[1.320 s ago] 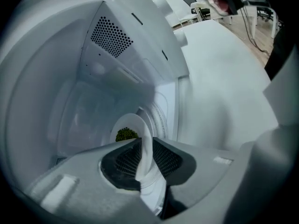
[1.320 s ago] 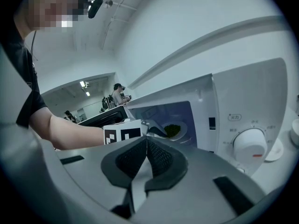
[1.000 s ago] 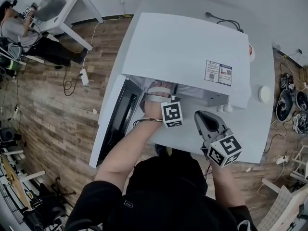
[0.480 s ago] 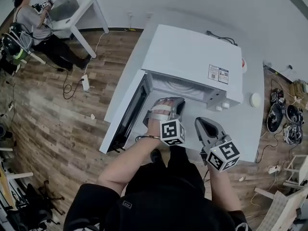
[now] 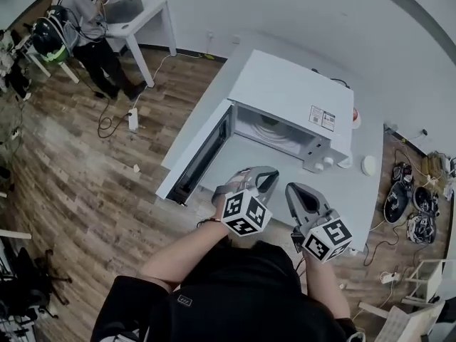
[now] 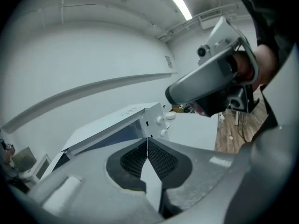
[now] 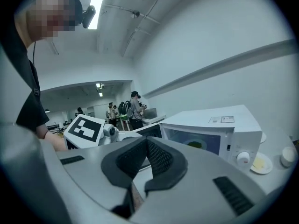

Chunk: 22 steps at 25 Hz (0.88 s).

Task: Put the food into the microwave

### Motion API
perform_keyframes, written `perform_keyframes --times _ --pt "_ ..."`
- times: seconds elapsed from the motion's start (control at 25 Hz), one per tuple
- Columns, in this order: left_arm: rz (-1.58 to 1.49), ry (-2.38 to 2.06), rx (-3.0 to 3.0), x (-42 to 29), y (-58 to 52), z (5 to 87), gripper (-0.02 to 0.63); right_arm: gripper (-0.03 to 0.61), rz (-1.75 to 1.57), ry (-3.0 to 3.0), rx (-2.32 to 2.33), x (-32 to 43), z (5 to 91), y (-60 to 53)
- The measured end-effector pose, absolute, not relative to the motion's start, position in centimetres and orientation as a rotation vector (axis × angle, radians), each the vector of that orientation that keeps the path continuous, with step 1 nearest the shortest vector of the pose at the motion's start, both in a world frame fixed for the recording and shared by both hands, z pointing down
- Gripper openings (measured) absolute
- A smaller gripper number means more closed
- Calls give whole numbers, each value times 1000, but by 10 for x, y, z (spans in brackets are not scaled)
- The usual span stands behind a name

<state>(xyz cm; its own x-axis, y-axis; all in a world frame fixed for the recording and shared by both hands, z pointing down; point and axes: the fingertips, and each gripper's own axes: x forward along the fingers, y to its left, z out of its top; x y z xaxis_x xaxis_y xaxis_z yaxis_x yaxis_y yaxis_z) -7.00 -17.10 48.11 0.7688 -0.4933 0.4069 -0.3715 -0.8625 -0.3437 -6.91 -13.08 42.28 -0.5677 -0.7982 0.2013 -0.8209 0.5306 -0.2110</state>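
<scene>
The white microwave (image 5: 296, 98) stands on a white table (image 5: 356, 191) with its door (image 5: 199, 159) swung open to the left. A plate of green food (image 7: 197, 144) lies inside the cavity; the head view shows it as a pale plate (image 5: 269, 127). My left gripper (image 5: 267, 175) hangs in front of the opening, clear of it. Its jaws have just closed, and in the left gripper view the left gripper (image 6: 147, 143) is shut with nothing between the pads. Beside it, my right gripper (image 5: 296, 191) (image 7: 147, 143) is also shut and empty.
A small plate (image 7: 259, 163) and a white round thing (image 5: 368, 164) sit on the table right of the microwave. A person (image 5: 85, 13) stands at a desk far back left. Cables and gear (image 5: 402, 205) lie on the wooden floor at the right.
My left gripper has come out of the microwave cavity and drawn back toward me. The right gripper has pulled back too. The head camera now sits farther from the microwave.
</scene>
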Motion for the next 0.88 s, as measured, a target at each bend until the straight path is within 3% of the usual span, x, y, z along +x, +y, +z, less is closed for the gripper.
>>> perform_keyframes --times 0.88 --pt "-220 989 -3154 8 -23 357 12 14 224 -2992 1213 63 347 6"
